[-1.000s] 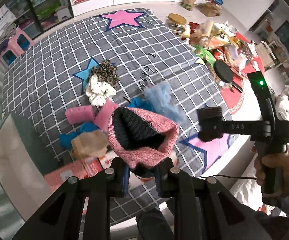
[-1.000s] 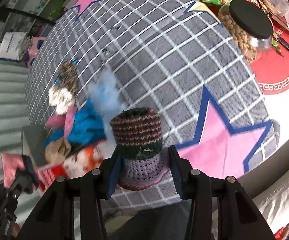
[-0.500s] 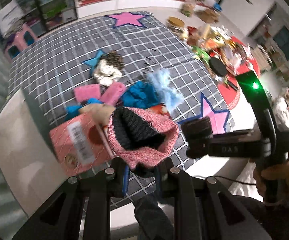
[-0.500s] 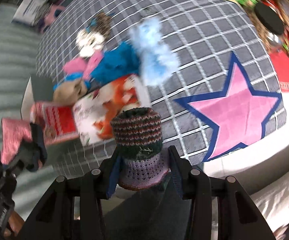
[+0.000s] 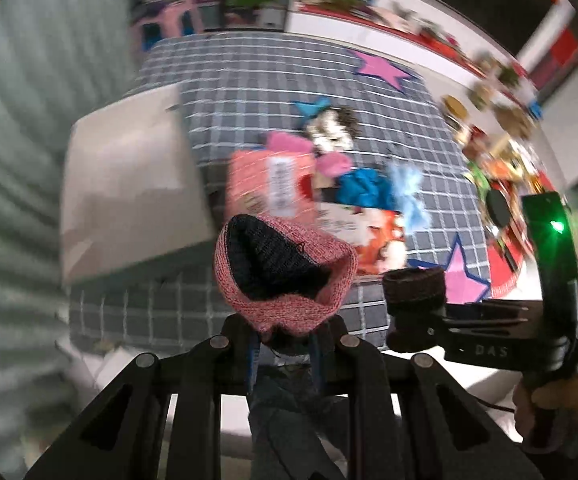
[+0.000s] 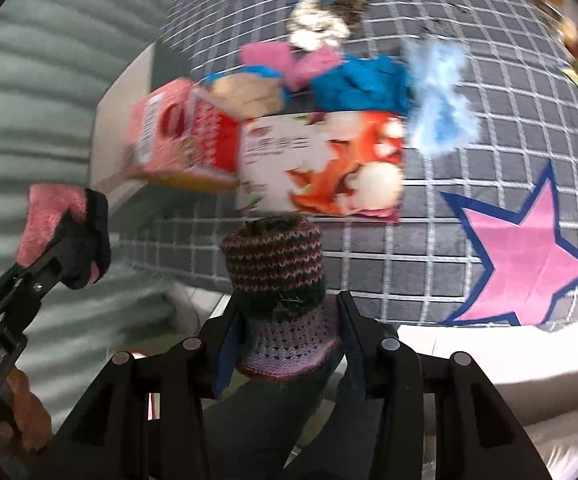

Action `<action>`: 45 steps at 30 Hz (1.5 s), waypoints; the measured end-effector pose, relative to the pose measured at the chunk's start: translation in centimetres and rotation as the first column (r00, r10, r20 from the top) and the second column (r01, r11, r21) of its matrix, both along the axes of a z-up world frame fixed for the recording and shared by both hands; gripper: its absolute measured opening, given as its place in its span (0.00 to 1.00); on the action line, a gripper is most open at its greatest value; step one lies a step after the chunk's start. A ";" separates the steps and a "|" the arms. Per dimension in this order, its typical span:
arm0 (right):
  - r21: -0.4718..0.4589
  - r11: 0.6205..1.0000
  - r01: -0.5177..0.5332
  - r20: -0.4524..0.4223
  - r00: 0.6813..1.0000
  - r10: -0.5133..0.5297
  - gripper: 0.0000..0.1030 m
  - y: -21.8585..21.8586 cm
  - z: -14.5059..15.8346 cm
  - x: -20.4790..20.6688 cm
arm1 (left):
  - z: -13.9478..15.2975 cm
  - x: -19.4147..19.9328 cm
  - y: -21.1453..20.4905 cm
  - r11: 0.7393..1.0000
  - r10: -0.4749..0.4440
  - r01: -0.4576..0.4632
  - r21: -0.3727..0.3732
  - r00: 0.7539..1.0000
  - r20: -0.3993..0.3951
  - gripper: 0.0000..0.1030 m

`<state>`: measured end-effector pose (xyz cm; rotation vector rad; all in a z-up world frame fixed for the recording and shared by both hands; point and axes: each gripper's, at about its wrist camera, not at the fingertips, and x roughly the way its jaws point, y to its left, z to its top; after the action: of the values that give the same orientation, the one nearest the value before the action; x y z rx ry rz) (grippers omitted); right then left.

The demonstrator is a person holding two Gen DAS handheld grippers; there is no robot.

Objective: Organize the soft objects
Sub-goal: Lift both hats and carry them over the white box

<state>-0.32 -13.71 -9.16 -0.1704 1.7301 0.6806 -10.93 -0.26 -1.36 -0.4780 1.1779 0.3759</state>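
My left gripper (image 5: 285, 336) is shut on a pink knit hat (image 5: 285, 276) with a dark lining, held in the air off the table's near edge. My right gripper (image 6: 285, 320) is shut on a striped brown, green and purple knit piece (image 6: 277, 276), also held off the near edge. Each gripper shows in the other's view: the right one (image 5: 413, 292), the left one (image 6: 69, 240). A pile of soft things lies on the grey checked cloth (image 6: 489, 120): pink socks (image 6: 289, 60), a blue cloth (image 6: 361, 84), a fluffy light-blue piece (image 6: 441, 100), a tan piece (image 6: 245, 92), a leopard and white piece (image 6: 325, 20).
A pink box (image 6: 177, 136) and a red and white printed pack (image 6: 325, 168) lie by the pile near the table's front left. A beige panel (image 5: 129, 184) stands at the left. Jars and snack packs (image 5: 501, 168) crowd the right side. Pink stars mark the cloth.
Both grippers have pulled back and swung left with their knit pieces still held. The pile and boxes now lie farther ahead, and the beige panel and grey curtain fill the left.
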 end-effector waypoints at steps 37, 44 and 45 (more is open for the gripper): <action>0.059 0.991 -0.119 0.081 0.990 0.115 0.46 23.3 0.3 -3.4 | -5.1 -4.4 21.4 0.997 0.068 -0.069 -0.018 0.996 -0.056 0.22; -0.009 0.988 -0.152 0.105 0.983 0.152 0.46 25.7 -0.9 -3.3 | -8.3 -3.9 22.8 0.994 0.092 -0.097 -0.049 0.991 -0.101 0.22; -0.017 0.988 -0.156 0.108 0.982 0.157 0.46 26.1 -1.1 -3.3 | -8.7 -3.8 22.9 0.994 0.094 -0.100 -0.050 0.990 -0.108 0.22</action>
<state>-3.66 12.36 -10.30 -0.3459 1.6265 0.7652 -14.73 22.63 -10.03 -0.5707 1.2727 0.4580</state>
